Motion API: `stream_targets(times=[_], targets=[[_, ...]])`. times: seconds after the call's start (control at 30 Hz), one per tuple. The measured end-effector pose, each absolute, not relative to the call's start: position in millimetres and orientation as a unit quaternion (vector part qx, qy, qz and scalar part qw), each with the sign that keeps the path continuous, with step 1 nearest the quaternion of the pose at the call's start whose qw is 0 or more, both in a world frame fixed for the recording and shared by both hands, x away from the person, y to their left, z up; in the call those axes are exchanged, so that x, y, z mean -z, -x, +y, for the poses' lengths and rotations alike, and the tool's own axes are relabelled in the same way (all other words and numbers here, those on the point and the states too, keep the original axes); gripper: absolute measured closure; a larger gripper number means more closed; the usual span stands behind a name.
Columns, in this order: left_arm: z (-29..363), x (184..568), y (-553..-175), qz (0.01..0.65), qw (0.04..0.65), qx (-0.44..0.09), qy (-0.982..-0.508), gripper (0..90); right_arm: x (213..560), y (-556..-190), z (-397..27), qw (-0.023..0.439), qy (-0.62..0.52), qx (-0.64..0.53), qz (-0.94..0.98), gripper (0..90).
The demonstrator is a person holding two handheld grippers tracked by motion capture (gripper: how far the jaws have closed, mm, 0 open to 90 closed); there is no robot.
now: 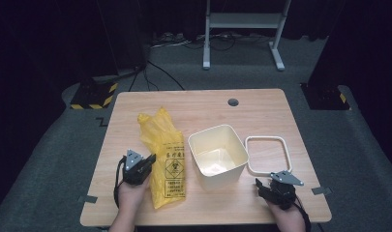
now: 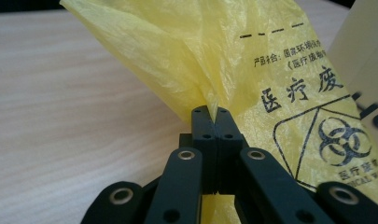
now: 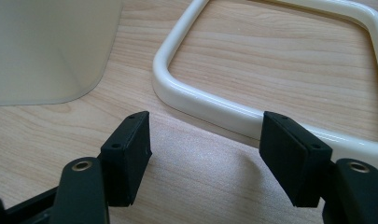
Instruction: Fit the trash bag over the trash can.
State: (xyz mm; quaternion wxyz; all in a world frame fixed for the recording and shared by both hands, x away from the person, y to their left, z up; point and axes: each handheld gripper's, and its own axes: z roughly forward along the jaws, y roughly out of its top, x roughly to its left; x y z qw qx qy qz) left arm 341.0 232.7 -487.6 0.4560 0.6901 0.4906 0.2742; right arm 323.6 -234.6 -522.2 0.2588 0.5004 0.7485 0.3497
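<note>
Yellow bag (image 1: 163, 153) — where does it lie?

— On the wooden table (image 1: 261, 108), left of the cream bin (image 1: 218, 154), stretched from the near edge toward the middle. Black print and a biohazard sign face up on its near half.

— And the left gripper (image 1: 144, 163)?

— At the bag's left edge. In the left gripper view (image 2: 213, 114) the 2 jaws are clenched together with a fold of the yellow film pinched between them; a strip of film also shows below, between the linkage arms. The film rises from the pinch in creased folds.

— The right gripper (image 1: 267, 186)?

— Near the table's front edge, right of the bin, just short of the white square ring (image 1: 266, 154). In the right gripper view (image 3: 203, 140) its jaws stand apart with bare wood between them, gripping nothing. The ring's near rail lies just beyond the pads, and the bin's rounded corner stands at the upper left.

— Is the ring touching the bin?

— From above they sit side by side; I cannot tell whether they touch.
</note>
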Motion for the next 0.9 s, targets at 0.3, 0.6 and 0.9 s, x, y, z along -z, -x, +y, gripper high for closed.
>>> stream_targets(times=[0.3, 0.6, 0.9], targets=[[236, 473, -316, 0.471, 0.492, -0.323, -0.657, 89.6, 522, -324, -234, 0.259, -0.500, -0.348, 0.749, 33.6], [240, 459, -303, 0.462, 0.522, -0.338, -0.633, 89.5, 522, -325, -234, 0.257, -0.502, -0.344, 0.751, 31.6], [240, 447, -292, 0.448, 0.540, -0.365, -0.613, 89.5, 523, -325, -233, 0.255, -0.499, -0.341, 0.755, 27.8]])
